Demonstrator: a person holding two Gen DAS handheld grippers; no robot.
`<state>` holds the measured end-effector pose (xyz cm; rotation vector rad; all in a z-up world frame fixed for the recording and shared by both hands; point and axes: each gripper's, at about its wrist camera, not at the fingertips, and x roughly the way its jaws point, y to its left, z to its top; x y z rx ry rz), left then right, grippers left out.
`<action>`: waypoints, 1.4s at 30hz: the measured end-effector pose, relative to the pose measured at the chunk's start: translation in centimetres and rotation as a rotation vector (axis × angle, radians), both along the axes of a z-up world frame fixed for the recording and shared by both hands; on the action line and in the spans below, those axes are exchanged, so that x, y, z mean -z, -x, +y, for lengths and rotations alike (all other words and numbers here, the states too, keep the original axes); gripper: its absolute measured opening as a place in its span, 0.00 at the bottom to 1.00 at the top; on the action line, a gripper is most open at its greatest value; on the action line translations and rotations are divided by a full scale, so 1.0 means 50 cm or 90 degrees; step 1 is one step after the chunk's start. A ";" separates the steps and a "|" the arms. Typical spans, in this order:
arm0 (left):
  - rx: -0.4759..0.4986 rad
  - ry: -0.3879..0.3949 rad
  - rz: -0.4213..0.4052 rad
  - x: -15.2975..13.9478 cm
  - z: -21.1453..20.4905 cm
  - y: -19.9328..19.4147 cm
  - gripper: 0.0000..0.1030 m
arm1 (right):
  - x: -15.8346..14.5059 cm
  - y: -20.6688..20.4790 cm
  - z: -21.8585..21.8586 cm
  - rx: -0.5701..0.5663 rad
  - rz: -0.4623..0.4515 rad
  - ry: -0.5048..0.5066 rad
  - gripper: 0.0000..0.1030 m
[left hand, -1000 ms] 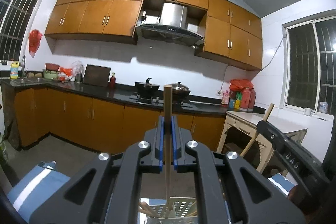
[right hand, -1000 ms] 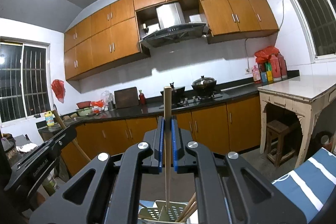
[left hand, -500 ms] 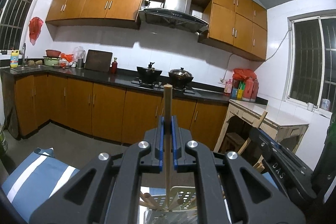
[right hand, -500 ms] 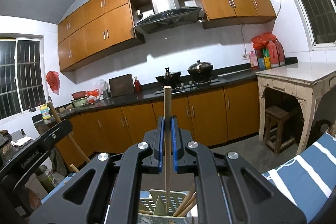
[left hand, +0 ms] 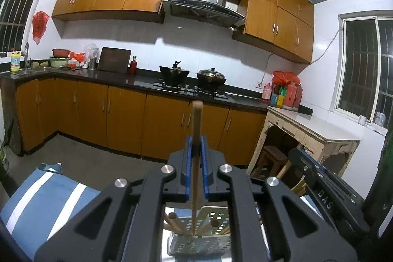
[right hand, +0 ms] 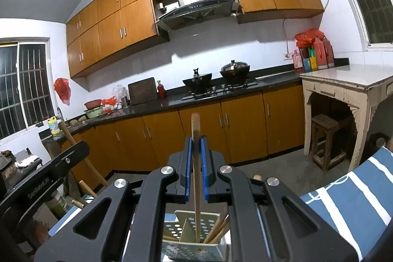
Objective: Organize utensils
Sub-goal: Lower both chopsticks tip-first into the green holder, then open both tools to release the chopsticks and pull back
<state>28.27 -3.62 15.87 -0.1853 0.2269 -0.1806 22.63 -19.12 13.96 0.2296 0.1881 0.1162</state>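
Your left claw [left hand: 195, 153] holds a wooden chopstick [left hand: 196, 129] upright between its blue pads [left hand: 188, 163], which sit narrow against the stick on both sides. The jaws have just eased open a touch, yet the chopstick stands between them. Its lower end reaches down into the perforated utensil holder [left hand: 208, 225] directly below the claw, where other chopsticks [left hand: 174, 222] lean at angles.

Your right claw [right hand: 195, 153] matches: narrow, blue pads [right hand: 188, 163] closed on a second chopstick [right hand: 195, 134], also upright. Those jaws have likewise just loosened slightly with the stick between them. The tip of this stick sits inside the holder [right hand: 191, 230], in a compartment beside the one where several chopsticks [right hand: 218, 227] lean to the right.

In the right wrist view, your left claw appears at lower left with its stick tilted. A blue and white striped cloth [right hand: 348, 198] lies under the holder. Behind: kitchen surface [left hand: 137, 80] with two woks [left hand: 174, 71] on the stove.
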 end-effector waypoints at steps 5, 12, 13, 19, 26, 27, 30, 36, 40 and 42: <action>-0.007 0.002 0.001 -0.007 0.014 0.014 0.27 | -0.007 0.011 -0.007 0.007 -0.007 0.001 0.37; -0.016 0.007 -0.007 -0.022 0.041 0.057 0.42 | -0.021 0.055 -0.018 0.007 -0.016 0.005 0.45; -0.017 0.006 -0.009 -0.024 0.046 0.069 0.44 | -0.022 0.062 -0.018 0.006 -0.018 0.007 0.47; -0.021 0.008 0.002 -0.014 0.088 0.137 0.63 | -0.019 0.136 -0.020 -0.015 -0.024 0.015 0.69; -0.025 -0.028 0.017 0.042 0.132 0.248 0.86 | 0.026 0.222 -0.010 -0.040 0.000 0.037 0.94; -0.027 -0.031 0.020 0.049 0.135 0.260 0.90 | 0.037 0.238 -0.008 -0.042 0.003 0.043 0.98; -0.036 -0.042 0.027 0.077 0.143 0.301 0.96 | 0.061 0.270 -0.002 -0.035 0.014 0.059 0.98; -0.048 -0.081 0.054 0.146 0.146 0.371 0.96 | 0.119 0.319 -0.002 -0.014 0.054 0.050 0.98; -0.051 -0.086 0.072 0.187 0.142 0.407 0.96 | 0.150 0.346 0.005 -0.003 0.078 0.056 0.98; -0.051 -0.096 0.078 0.206 0.137 0.423 0.96 | 0.159 0.356 0.014 -0.002 0.087 0.073 0.98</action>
